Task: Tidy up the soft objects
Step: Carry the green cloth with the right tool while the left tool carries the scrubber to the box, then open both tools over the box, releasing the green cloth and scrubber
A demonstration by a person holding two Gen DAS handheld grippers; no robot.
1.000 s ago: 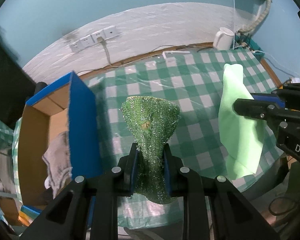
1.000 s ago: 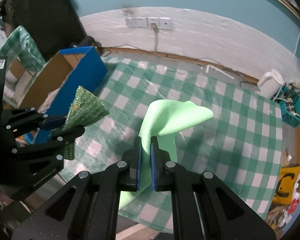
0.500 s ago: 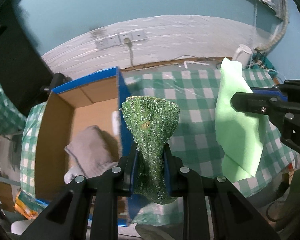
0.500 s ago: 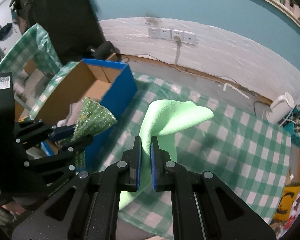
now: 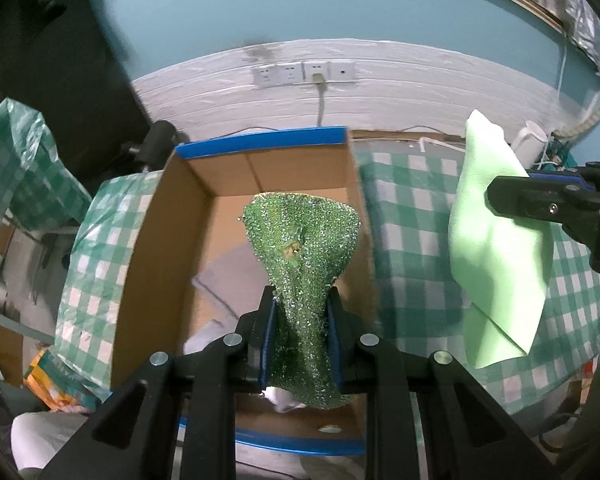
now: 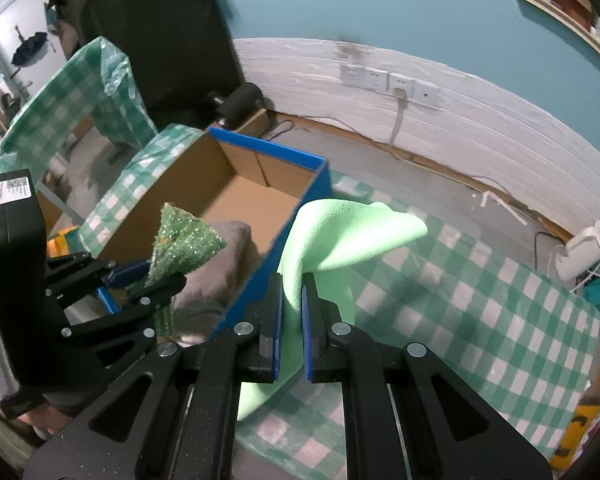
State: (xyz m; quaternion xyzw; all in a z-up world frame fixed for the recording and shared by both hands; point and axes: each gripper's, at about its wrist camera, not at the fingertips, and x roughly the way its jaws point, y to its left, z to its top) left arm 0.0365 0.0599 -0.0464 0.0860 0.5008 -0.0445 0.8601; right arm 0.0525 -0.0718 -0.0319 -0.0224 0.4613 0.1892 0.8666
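Observation:
My left gripper [image 5: 302, 312] is shut on a glittery dark green scrubbing cloth [image 5: 302, 240], held in the air right over the open cardboard box with blue rim [image 5: 260, 144]. A grey cloth [image 6: 220, 268] lies inside the box under it. My right gripper [image 6: 291, 300] is shut on a pale green cloth [image 6: 340, 236] that hangs over the checked tablecloth, just right of the box's blue wall [image 6: 260, 276]. In the right wrist view the left gripper [image 6: 140, 280] and its green scrubbing cloth [image 6: 180, 244] show at the left, over the box.
The green-and-white checked tablecloth [image 6: 480, 312] covers the table to the right of the box. A white kettle [image 6: 584, 252] stands at the far right edge. A wall socket strip with a cable [image 5: 304, 74] is behind. Checked plastic bags [image 5: 16, 168] lie left of the box.
Both grippers have swung left with their cloths. The box, earlier off to the left, now lies directly under the left gripper's scrubbing cloth, and the right gripper is beside its blue wall.

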